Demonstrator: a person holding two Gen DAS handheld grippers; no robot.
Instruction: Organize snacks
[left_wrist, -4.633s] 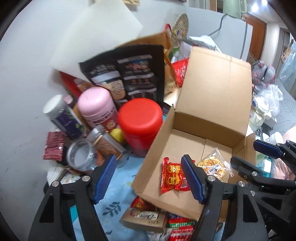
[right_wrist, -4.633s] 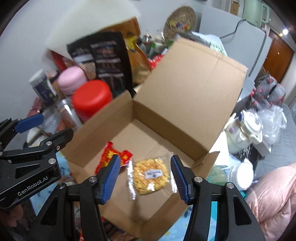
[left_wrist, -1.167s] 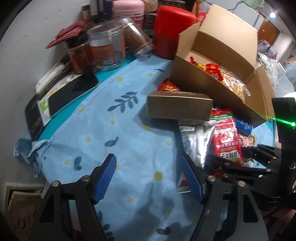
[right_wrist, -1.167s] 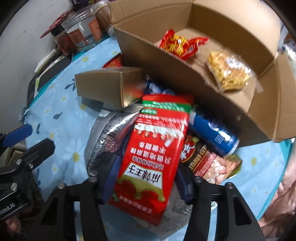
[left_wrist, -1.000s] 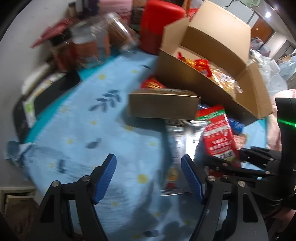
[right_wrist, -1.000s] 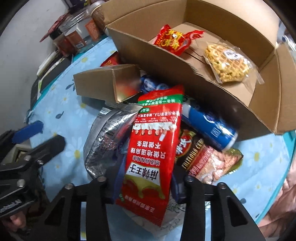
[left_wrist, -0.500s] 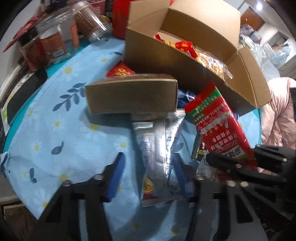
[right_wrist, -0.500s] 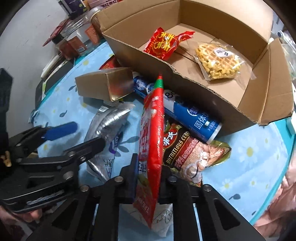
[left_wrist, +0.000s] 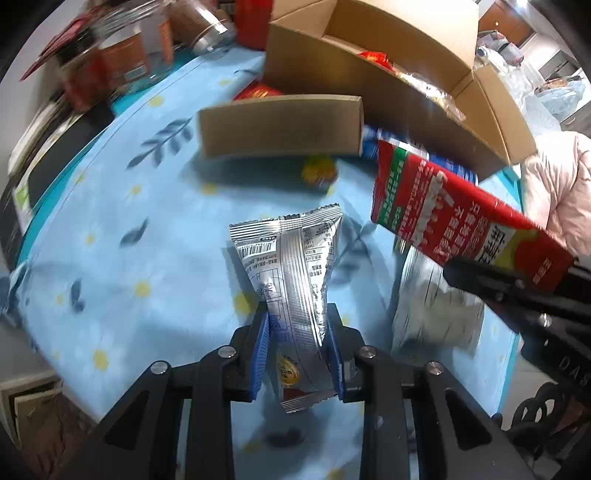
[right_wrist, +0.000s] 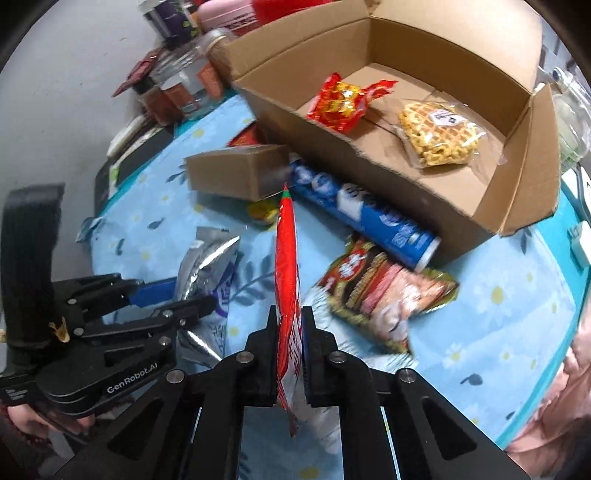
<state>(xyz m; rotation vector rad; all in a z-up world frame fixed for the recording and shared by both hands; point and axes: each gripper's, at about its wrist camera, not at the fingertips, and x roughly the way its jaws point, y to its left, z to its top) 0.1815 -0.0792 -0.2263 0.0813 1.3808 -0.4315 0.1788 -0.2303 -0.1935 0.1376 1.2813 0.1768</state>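
My left gripper (left_wrist: 297, 325) is shut on a silver snack packet (left_wrist: 291, 266) and holds it above the blue flowered cloth. My right gripper (right_wrist: 290, 325) is shut on a red snack bag (right_wrist: 286, 258), seen edge-on; the bag also shows in the left wrist view (left_wrist: 454, 214). The open cardboard box (right_wrist: 517, 177) lies ahead and holds a red wrapped snack (right_wrist: 343, 99) and a waffle pack (right_wrist: 439, 133). The left gripper (right_wrist: 162, 291) with its silver packet (right_wrist: 207, 266) is at the left of the right wrist view.
A small brown carton (right_wrist: 236, 173), a blue tube (right_wrist: 365, 214) and a brown snack bag (right_wrist: 384, 288) lie on the cloth in front of the box. Jars (right_wrist: 177, 92) stand at the back left. A white packet (left_wrist: 432, 306) lies under the red bag.
Both grippers closed on their packets and lifted them: the left on the silver packet, the right on the red bag. A small yellow snack under them is now uncovered.
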